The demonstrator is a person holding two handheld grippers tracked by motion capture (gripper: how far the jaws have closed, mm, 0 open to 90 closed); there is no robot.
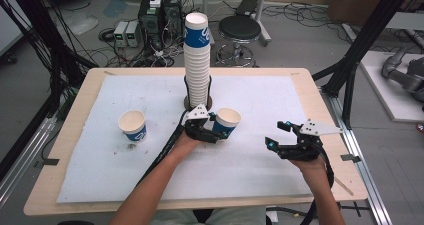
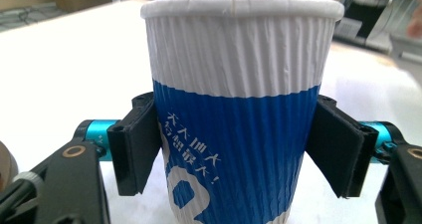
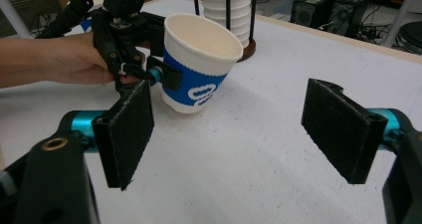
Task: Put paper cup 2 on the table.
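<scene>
Where left tool (image 1: 212, 126) grips, cup (image 1: 226, 122) sits between.

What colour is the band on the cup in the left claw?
Blue with white print, below a white ribbed top on the paper cup; clearest in the left gripper view.

A light wooden table (image 1: 320, 100) carries a white mat (image 1: 150, 170). Beyond it, on the grey floor (image 1: 300, 40), stand a black stool (image 1: 240, 30), computer towers (image 1: 160, 15) and tangled cables (image 1: 125, 57). Black frame struts (image 1: 367, 40) rise at both sides.
</scene>
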